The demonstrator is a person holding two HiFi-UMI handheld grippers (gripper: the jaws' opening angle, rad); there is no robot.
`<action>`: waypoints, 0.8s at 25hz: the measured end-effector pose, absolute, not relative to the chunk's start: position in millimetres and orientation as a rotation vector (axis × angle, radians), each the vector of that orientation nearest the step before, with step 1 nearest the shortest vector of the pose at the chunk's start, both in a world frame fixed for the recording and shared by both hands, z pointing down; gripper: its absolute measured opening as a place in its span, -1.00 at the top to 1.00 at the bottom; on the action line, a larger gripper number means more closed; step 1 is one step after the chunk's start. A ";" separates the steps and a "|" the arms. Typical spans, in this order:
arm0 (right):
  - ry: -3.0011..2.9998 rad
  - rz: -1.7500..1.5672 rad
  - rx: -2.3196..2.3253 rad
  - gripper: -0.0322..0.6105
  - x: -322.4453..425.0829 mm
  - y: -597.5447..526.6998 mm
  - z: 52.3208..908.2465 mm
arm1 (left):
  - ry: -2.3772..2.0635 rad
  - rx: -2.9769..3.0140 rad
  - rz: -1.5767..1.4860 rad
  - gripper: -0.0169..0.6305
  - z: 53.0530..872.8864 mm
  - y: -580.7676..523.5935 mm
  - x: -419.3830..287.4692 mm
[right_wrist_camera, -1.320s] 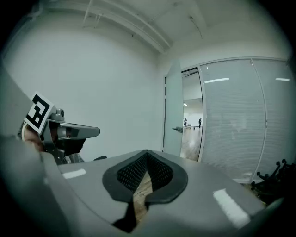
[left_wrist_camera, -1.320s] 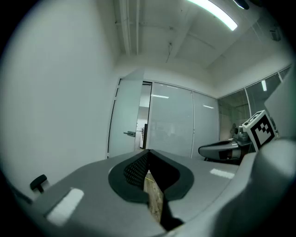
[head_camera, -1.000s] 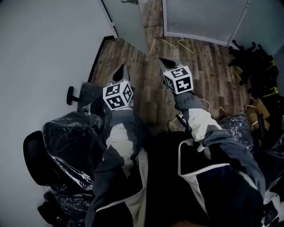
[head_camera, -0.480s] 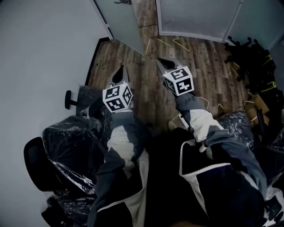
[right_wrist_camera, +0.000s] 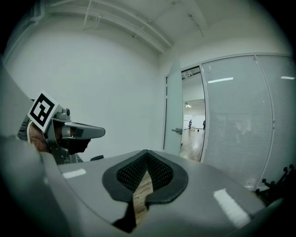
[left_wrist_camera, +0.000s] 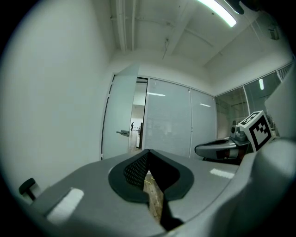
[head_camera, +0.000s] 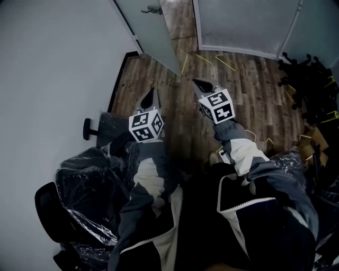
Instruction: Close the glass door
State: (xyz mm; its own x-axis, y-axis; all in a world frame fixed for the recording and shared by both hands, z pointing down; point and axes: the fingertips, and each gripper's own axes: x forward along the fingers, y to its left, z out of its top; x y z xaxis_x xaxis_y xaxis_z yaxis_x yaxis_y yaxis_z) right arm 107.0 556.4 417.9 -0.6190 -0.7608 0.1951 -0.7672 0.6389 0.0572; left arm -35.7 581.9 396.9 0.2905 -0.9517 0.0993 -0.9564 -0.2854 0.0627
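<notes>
Left tongs (left_wrist_camera: pixel 148 156) are sitting clenched, their tips meeting and gripping nothing, with only the wooden floor (head_camera: pixel 238 90) showing through the slit behind them. Right tongs (right_wrist_camera: pixel 147 155) are pressing shut the same way, empty and touching nothing. Both are pointing roughly level across the room, side by side above the floor, each carried on a grey-and-white sleeve (head_camera: pixel 241 151). The frosted glass door (head_camera: pixel 151 29) is standing open ahead of them and well apart, swung inward close to the white wall (head_camera: pixel 58 58), its metal handle (head_camera: pixel 153 9) facing the room. Yellow hangers (head_camera: pixel 212 57) are lying on the floor near the doorway.
</notes>
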 end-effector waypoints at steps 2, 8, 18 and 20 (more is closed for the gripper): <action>-2.668 0.039 1.238 0.89 116.0 528.1 419.4 | -1.816 2.418 0.073 0.94 400.4 552.9 -28.9; -2.682 0.114 1.127 0.89 143.0 465.6 440.9 | -1.809 2.369 0.113 0.94 409.6 472.4 9.8; -2.717 0.099 1.067 0.89 159.6 406.0 440.5 | -1.802 2.384 0.123 0.94 404.2 394.3 47.9; -2.721 0.083 1.072 0.89 162.4 396.3 437.2 | -1.814 2.383 0.113 0.94 399.9 384.8 47.3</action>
State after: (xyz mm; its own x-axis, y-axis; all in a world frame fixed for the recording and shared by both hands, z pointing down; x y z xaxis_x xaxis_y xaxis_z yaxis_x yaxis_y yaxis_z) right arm 162.4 396.3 437.2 -0.7113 -0.6677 0.2197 -0.6798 0.7329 0.0260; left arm 47.3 384.8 399.9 0.2683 -0.9521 0.1467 -0.9629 -0.2607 0.0691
